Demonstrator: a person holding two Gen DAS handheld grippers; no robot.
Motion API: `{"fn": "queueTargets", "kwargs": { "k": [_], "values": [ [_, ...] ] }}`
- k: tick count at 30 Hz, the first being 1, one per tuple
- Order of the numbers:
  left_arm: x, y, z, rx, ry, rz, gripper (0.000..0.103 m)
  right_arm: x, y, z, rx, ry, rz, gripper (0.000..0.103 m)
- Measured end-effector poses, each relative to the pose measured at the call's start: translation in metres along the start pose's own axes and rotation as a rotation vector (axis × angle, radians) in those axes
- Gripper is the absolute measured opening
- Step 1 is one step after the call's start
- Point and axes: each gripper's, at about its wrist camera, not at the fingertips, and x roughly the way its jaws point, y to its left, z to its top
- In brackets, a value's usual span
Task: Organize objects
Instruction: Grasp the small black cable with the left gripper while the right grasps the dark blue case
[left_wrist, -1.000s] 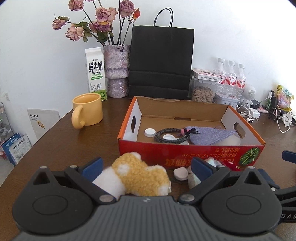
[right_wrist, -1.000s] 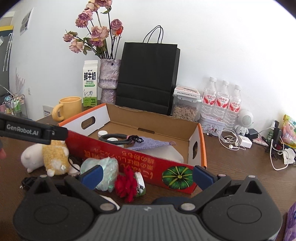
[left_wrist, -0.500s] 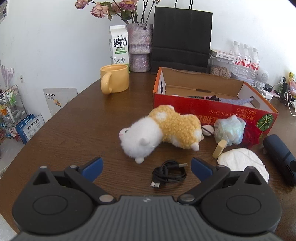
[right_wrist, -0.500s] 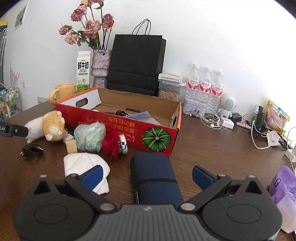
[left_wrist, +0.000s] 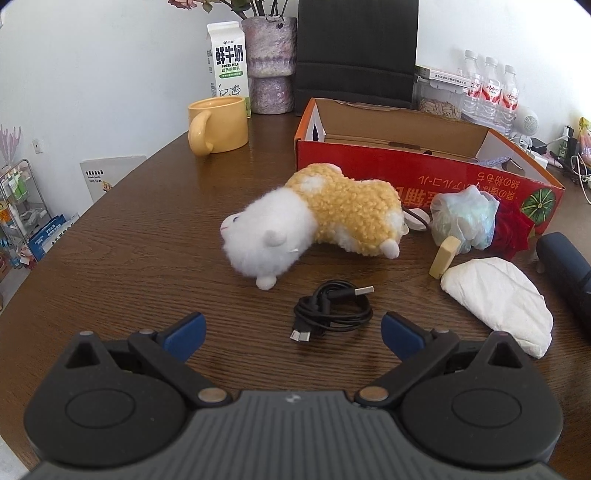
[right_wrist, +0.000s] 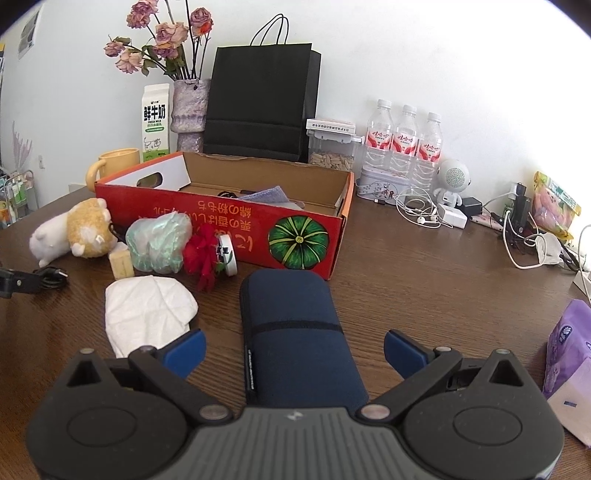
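The plush toy (left_wrist: 314, 218), white at the head end and curly yellow-orange over the body, lay on its side on the wooden table (left_wrist: 147, 258), just in front of the red cardboard box (left_wrist: 424, 173). A coiled black cable (left_wrist: 332, 310) lay in front of the toy, farther from the box. The left gripper (left_wrist: 291, 332) stood with its blue pads spread wide, holding nothing; a second ago it had been right up against the toy and box, and had since drawn well back. The right gripper (right_wrist: 293, 349), also spread, sat around the near end of a navy pouch (right_wrist: 291, 325) lying before the box, having likewise backed away.
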Motion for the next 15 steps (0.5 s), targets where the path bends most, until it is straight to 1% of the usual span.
{"fn": "queueTargets", "kwargs": {
  "k": [9,15],
  "values": [
    [0.017,-0.009,0.0,0.009,0.033,-0.012,0.103,0.028,-0.004,0.007,-0.007,0.041,0.024,0.103],
    [0.022,-0.013,0.002,0.009,0.019,-0.016,0.103,0.045,-0.009,0.008,0.007,0.068,0.037,0.103]
  ]
}}
